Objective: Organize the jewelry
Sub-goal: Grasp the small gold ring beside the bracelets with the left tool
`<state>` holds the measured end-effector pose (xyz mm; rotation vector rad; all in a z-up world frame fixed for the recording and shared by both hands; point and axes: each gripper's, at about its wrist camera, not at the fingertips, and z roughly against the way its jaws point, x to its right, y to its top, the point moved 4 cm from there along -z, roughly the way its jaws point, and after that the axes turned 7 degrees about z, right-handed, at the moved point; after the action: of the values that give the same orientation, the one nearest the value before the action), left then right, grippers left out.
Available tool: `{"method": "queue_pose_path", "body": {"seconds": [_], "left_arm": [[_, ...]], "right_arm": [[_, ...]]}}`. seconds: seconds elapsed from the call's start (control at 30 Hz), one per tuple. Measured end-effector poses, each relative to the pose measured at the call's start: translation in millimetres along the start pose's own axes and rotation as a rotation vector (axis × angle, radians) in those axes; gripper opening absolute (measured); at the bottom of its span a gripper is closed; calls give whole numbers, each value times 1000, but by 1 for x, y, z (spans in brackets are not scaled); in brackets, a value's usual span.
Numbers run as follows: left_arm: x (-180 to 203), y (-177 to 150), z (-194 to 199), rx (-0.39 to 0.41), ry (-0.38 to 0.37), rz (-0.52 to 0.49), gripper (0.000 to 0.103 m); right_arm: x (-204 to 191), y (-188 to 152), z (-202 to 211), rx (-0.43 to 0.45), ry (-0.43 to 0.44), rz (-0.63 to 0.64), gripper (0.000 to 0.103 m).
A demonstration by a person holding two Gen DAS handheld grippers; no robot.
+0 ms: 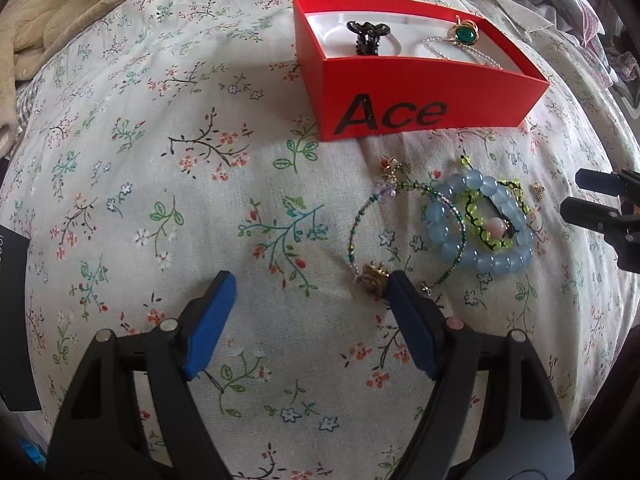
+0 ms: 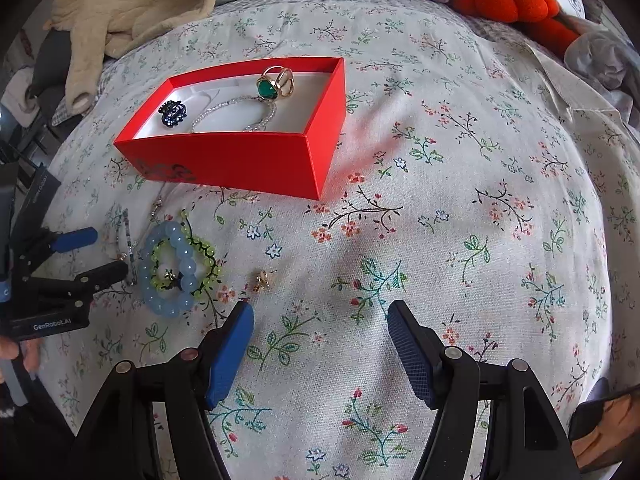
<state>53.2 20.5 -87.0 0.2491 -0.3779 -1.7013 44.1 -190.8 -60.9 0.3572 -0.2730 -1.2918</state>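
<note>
Left wrist view: both the left hand-held gripper (image 1: 310, 284) and the right hand-held gripper (image 2: 320, 312) tilt down over the bedspread (image 1: 200, 200), released, grasping nothing.

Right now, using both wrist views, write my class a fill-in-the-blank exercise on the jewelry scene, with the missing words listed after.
1. The box is coloured ____.
2. The ring in the box has a ____ stone.
3. The word printed on the box's side is ____.
4. The blue bracelet lies ____ the box, on the bedsheet.

Missing words: red; green; Ace; outside
</note>
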Motion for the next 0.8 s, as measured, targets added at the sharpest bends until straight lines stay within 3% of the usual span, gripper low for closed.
{"method": "queue_pose_path", "body": {"seconds": [0.1,0.23,0.43,0.8], "left_arm": [[-3,-1,1,-4,2,4,70],[-2,-1,3,0,-2,-4,46],[1,-2,7,-1,-18,-6,20],[-10,2,13,7,-100,87,20]], "right_arm": [[4,0,-2,-7,-7,-1,71],[9,0,-5,-14,-13,-13,71],[6,4,-8,-17,-14,-13,71],[-3,6,-13,-25,-14,2,71]]}}
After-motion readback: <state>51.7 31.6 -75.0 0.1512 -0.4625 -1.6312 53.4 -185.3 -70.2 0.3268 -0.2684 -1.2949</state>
